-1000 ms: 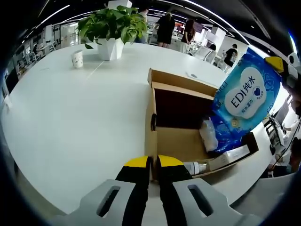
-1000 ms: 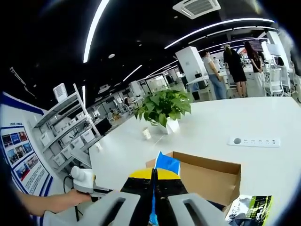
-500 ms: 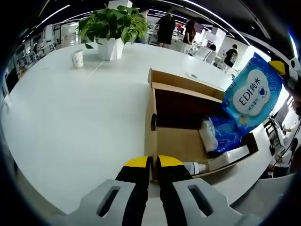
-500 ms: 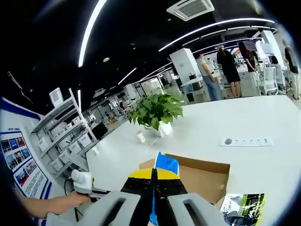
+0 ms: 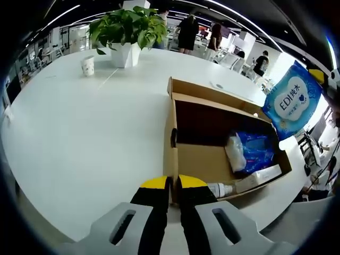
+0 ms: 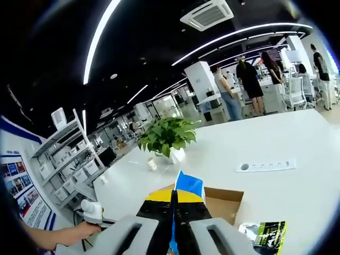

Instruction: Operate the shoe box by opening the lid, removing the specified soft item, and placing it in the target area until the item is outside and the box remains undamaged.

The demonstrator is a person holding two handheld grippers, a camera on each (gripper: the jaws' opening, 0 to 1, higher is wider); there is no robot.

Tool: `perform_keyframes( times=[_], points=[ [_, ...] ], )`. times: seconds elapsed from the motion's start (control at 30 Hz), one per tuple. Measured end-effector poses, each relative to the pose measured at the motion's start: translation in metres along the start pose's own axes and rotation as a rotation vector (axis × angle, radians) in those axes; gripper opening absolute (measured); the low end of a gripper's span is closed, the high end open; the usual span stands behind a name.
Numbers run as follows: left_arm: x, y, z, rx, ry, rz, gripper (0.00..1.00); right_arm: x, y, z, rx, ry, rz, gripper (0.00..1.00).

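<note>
Blue soft wipes pack (image 5: pixel 291 101) reading "EDI 纯水", pinched in my right gripper (image 6: pixel 173 199), up right of open brown cardboard shoe box (image 5: pixel 212 138). My left gripper (image 5: pixel 172 183) closed on box's near wall. White table (image 5: pixel 79 133), open-plan office.

Open-plan office. Large white surface (image 5: pixel 79 133) carries a potted plant (image 5: pixel 127 29), paper cup (image 5: pixel 87 66) and white power strip (image 6: pixel 264 166). Ceiling: dark, w/ linear light strips (image 6: pixel 101 40) and a cassette AC unit (image 6: pixel 207 14). Metal shelving (image 6: pixel 71 167) w/ boxes at view's left. Desks, chairs and standing people (image 6: pixel 249 79) in bkgd.
</note>
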State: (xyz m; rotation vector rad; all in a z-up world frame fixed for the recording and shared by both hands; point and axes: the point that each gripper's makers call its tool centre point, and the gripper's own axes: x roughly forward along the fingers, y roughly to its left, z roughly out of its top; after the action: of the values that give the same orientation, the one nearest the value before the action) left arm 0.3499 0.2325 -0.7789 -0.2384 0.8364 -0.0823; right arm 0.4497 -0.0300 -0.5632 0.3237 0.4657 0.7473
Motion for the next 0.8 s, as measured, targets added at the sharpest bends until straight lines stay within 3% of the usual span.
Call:
perform_keyframes(
  times=[0.47, 0.8],
  points=[
    [0.000, 0.000, 0.000, 0.002, 0.002, 0.002, 0.04, -0.048, -0.039, 0.039, 0.008, -0.090, -0.091, 0.00],
    [-0.001, -0.001, 0.000, -0.002, 0.002, 0.004, 0.04, -0.064, -0.065, 0.043, 0.004, -0.105, -0.154, 0.00]
  ],
)
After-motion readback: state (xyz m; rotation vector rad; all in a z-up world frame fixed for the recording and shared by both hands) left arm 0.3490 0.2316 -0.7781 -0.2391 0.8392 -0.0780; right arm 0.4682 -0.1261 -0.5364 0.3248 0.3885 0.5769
